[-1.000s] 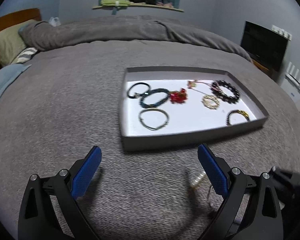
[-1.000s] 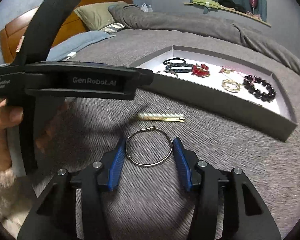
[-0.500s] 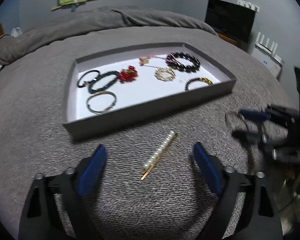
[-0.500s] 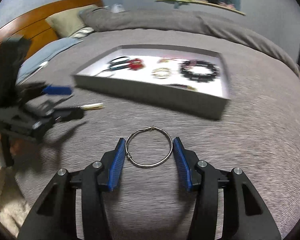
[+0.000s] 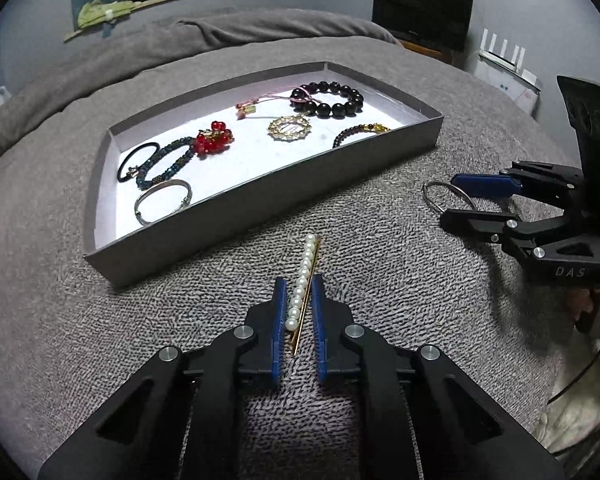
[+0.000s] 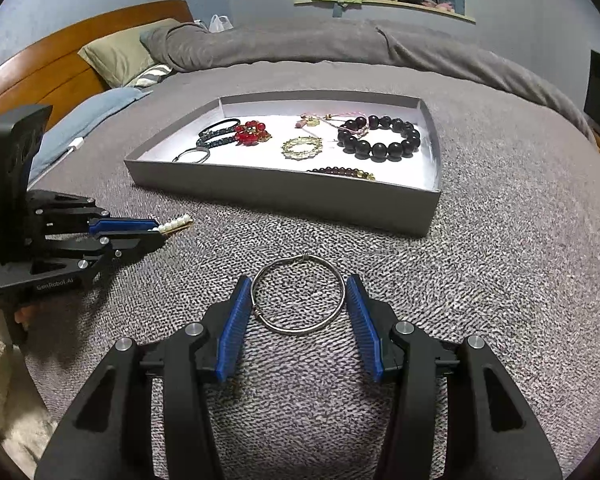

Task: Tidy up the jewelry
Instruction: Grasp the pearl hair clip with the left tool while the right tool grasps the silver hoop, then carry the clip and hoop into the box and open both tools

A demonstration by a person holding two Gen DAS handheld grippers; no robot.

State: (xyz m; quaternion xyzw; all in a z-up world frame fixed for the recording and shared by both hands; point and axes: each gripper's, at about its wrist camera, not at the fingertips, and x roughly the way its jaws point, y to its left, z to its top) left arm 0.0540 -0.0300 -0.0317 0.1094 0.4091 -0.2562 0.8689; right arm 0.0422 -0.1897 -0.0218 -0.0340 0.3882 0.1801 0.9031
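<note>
A pearl hair pin with a gold bar lies on the grey bedspread in front of the grey tray. My left gripper is low over the near half of the pin. Its jaws are closing and the blue pads touch the pin on both sides. From the right wrist view the pin's far end sticks out of the left gripper. My right gripper is shut on a thin silver ring, held flat between both pads just above the bedspread. In the left wrist view the right gripper and ring are at the right.
The tray holds several pieces: a dark bead bracelet, a red bead cluster, a gold ring brooch, a silver bangle. Pillows and a wooden headboard are at the far left, a black screen at the far right.
My left gripper swung over the pearl pin, dropped toward it, and its wide-open jaws came together around it. My right gripper kept hold of the silver ring while sliding sideways.
</note>
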